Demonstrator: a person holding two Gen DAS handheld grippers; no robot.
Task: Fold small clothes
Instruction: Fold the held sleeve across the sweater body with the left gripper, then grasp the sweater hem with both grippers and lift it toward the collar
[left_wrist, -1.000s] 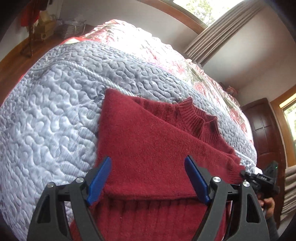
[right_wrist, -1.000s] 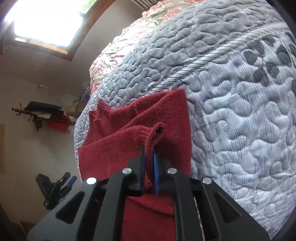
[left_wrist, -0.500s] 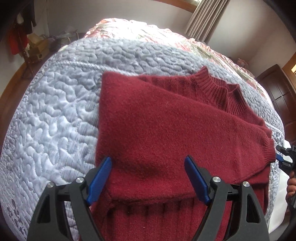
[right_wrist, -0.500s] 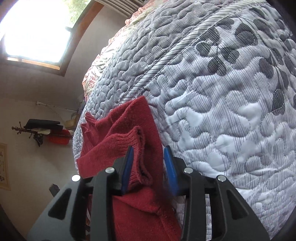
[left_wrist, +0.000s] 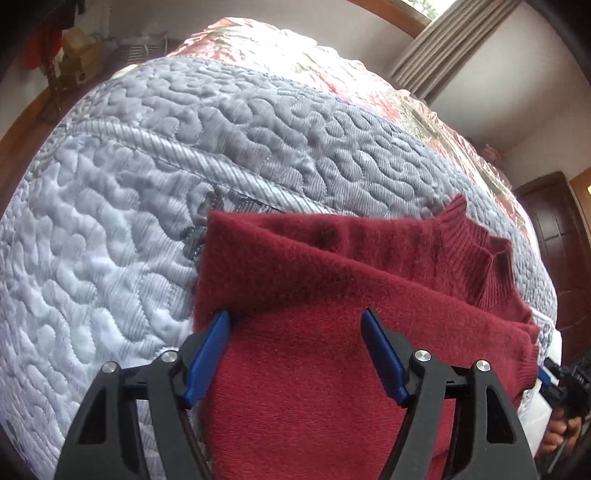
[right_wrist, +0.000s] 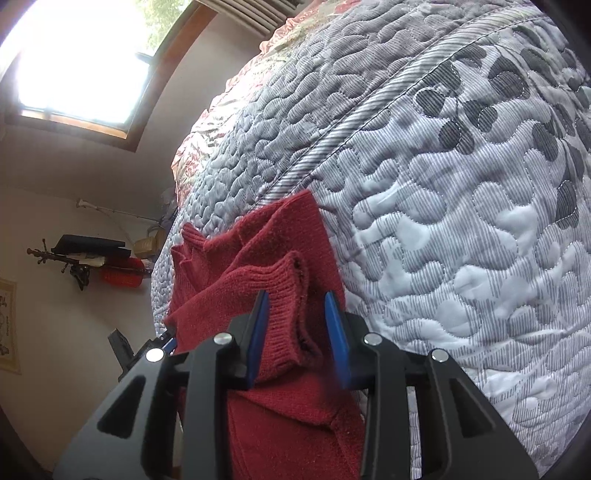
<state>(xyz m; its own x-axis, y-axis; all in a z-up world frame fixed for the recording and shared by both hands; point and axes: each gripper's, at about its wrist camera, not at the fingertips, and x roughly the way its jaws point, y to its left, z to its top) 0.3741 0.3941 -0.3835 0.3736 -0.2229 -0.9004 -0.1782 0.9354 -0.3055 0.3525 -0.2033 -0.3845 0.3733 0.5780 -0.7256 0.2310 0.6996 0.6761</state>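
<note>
A wide bed (left_wrist: 110, 258) fills both views, covered by a grey quilted bedspread (right_wrist: 461, 221) stitched in winding, pebble-like lines, with a floral pink-and-white cover (left_wrist: 295, 55) beyond it towards 12 o'clock in the left wrist view. On the bedspread lies a dark red knitted sweater (left_wrist: 295, 350), partly folded: in the left wrist view it spreads from the centre down to 6 o'clock, its ribbed collar (left_wrist: 480, 251) standing up at about 2 o'clock and one fuzzy layer lapped over the body. In the right wrist view the same sweater (right_wrist: 288, 424) sits from the centre to 6 o'clock, with its ribbed sleeve cuff (right_wrist: 284, 295) raised and curled over. The left gripper (left_wrist: 295, 325) has its blue-padded jaws spread wide, one pad at the sweater's left edge and the other over the red cloth, with nothing pinched between them. The right gripper (right_wrist: 297, 306) also has its jaws parted; the sleeve cuff lies loosely in the gap, beside the left pad and not squeezed. At 4 o'clock in the left wrist view a hand (left_wrist: 561, 435) shows at the frame edge on the other black tool. Grey-beige curtains (left_wrist: 443, 48) hang at 1 o'clock there, a dark wooden door (left_wrist: 554, 258) stands at 3 o'clock, and a bright window (right_wrist: 74, 55) sits at 11 o'clock in the right wrist view.
</note>
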